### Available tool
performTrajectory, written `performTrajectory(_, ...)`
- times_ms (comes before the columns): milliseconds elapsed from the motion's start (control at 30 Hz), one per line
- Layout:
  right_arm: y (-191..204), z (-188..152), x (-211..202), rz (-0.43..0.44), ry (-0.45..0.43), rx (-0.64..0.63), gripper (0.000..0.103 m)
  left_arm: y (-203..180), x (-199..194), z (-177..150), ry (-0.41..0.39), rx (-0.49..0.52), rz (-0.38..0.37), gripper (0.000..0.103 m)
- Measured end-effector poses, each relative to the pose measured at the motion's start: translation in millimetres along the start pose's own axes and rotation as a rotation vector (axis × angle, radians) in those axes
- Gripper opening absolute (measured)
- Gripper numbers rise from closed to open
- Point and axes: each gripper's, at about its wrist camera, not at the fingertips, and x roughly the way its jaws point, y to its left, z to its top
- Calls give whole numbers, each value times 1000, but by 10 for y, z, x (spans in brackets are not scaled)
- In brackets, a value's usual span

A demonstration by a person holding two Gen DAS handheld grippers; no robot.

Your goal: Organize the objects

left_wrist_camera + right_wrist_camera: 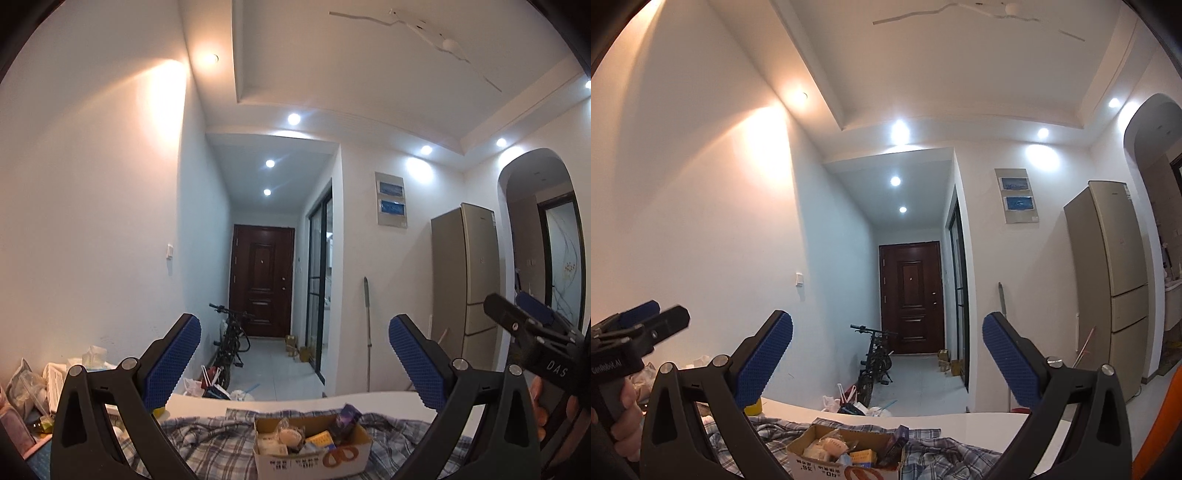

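Right now you hold both the left hand-held gripper [294, 356] and the right hand-held gripper [887, 356] wide apart, gripping nothing. Below them, the cardboard box [314, 456] of small items sits on the plaid cloth [214, 443] covering the near bench [369, 400].

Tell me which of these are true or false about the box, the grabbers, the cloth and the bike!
1. Both grabbers are open and hold nothing. True: the left gripper and the right gripper each have their blue pads spread wide apart.
2. The cardboard box is empty. False: it holds several small packets and boxes.
3. The box sits on a checked cloth. True.
4. The bicycle stands on the table. False: it is on the floor in the hallway, near the dark door.
5. The orange scissors lie at the front of the box. True.
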Motion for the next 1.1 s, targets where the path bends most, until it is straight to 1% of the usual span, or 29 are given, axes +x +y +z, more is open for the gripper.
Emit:
performTrajectory(100, 76, -130, -164, -36, -12, -41, 103, 0, -94, -222, 21, -14, -16, 103)
performTrajectory(200, 146, -284, -272, -56, 8, -83, 103, -37, -109, -458, 61, 26, 14, 103)
performTrajectory(267, 198, -365, -363, -64, 27, -88, 103, -47, -133, -576, 85, 44, 17, 103)
performTrajectory(333, 260, -429, -371, -61, 65, -96, 103, -47, -132, -686, 119, 43, 15, 103)
performTrajectory(400, 309, -497, -321, -61, 124, -106, 103, -30, -141, -818, 147, 25, 4, 103)
performTrajectory(500, 323, -622, -159, -57, 226, -107, 103, -3, -109, -971, 169, 5, 14, 103)
performTrajectory(600, 296, -797, -88, -94, 285, -108, 103, 38, -90, -1101, 176, -12, 20, 103)
performTrajectory(633, 282, -819, -55, -115, 290, -118, 103, 48, -67, -1114, 178, -15, 23, 103)
performTrajectory(700, 304, -875, -54, -164, 287, -154, 103, 45, -66, -1182, 184, -6, 58, 103)
performTrajectory(767, 297, -927, -55, -207, 283, -172, 103, 12, -26, -1178, 182, 6, 64, 103)
performTrajectory(967, 43, -1064, -36, -268, 307, -119, 103, -186, -103, -1245, 160, 60, 99, 103)
performTrajectory(1100, -85, -1113, -104, -286, 290, -99, 103, -191, -135, -1300, 160, 60, 91, 103)
